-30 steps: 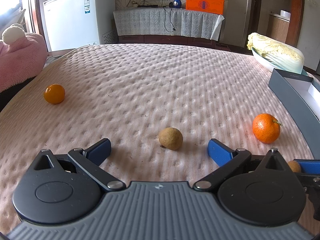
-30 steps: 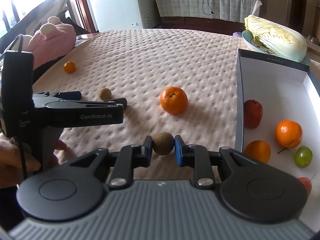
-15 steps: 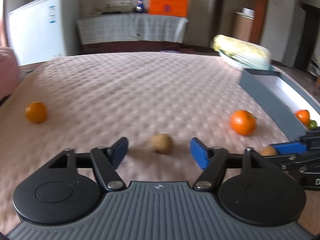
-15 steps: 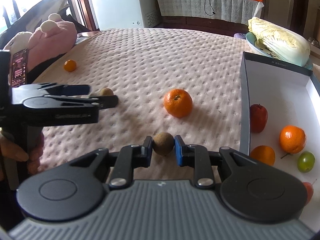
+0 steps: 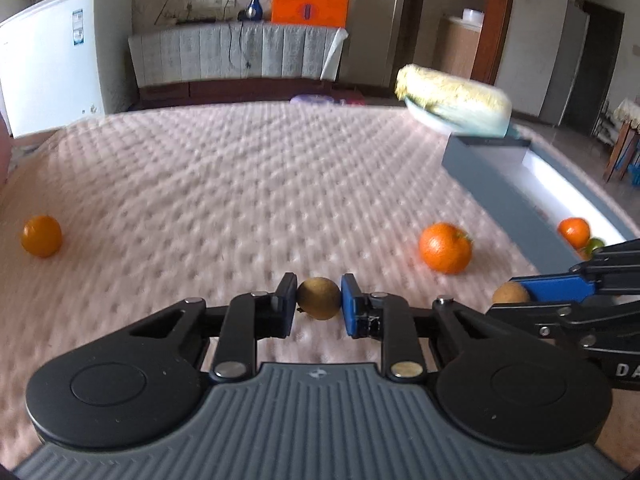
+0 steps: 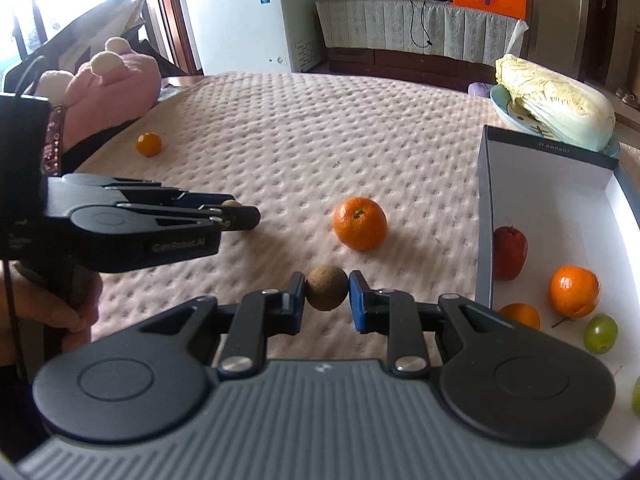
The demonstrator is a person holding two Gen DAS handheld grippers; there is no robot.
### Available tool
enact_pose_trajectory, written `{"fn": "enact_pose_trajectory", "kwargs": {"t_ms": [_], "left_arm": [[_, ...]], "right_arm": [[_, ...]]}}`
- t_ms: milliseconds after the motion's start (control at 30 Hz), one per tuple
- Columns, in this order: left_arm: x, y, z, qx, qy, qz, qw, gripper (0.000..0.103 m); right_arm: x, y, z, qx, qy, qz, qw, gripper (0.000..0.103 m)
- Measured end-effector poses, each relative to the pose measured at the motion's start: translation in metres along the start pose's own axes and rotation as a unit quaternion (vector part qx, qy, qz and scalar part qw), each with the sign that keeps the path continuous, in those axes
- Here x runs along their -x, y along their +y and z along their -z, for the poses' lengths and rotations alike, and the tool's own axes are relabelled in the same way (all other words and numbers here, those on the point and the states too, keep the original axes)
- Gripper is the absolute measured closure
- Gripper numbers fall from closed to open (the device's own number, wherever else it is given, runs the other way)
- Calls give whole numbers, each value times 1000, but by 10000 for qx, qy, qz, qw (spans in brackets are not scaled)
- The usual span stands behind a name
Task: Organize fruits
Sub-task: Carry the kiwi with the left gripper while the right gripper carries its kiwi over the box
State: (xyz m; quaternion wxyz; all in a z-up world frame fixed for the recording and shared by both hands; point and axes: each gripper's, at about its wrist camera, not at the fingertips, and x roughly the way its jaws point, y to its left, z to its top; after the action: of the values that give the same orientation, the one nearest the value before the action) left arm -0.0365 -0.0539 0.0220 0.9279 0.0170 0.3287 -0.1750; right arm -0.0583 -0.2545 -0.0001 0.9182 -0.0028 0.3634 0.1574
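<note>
My left gripper (image 5: 319, 304) is shut on a small brown round fruit (image 5: 319, 298) just above the pink bedspread. My right gripper (image 6: 327, 294) is shut on a second brown fruit (image 6: 327, 287), which also shows in the left wrist view (image 5: 510, 293). A large orange (image 6: 360, 223) lies between the grippers and the box, and also shows in the left wrist view (image 5: 445, 247). A small orange (image 5: 41, 236) lies far left. The white box (image 6: 548, 184) at the right holds a red fruit (image 6: 509, 253), two oranges (image 6: 574, 290) and a green grape (image 6: 600, 333).
A napa cabbage (image 6: 554, 108) on a plate sits beyond the box. A pink plush toy (image 6: 112, 88) lies at the left edge of the bed. A white freezer (image 6: 248, 16) and a covered bench stand behind.
My left gripper has swung right and closed its fingers on the brown fruit that lay between them. My right gripper keeps its fruit and has hardly moved.
</note>
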Motion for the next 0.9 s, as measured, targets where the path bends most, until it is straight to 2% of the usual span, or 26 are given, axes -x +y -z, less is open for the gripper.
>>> {"fn": "enact_pose_trajectory", "kwargs": {"t_ms": [200, 467, 900], "left_arm": [[26, -9, -12, -63, -330, -131, 9994, 75], [34, -34, -27, -193, -484, -171, 9985, 75], [22, -87, -41, -394, -605, 190, 9972, 75]], "right_arm": [[20, -1, -6, -61, -371, -67, 9993, 77], [45, -11, -6, -189, -759, 34, 9969, 77], [71, -46, 0, -416, -1035, 414, 9929, 76]]}}
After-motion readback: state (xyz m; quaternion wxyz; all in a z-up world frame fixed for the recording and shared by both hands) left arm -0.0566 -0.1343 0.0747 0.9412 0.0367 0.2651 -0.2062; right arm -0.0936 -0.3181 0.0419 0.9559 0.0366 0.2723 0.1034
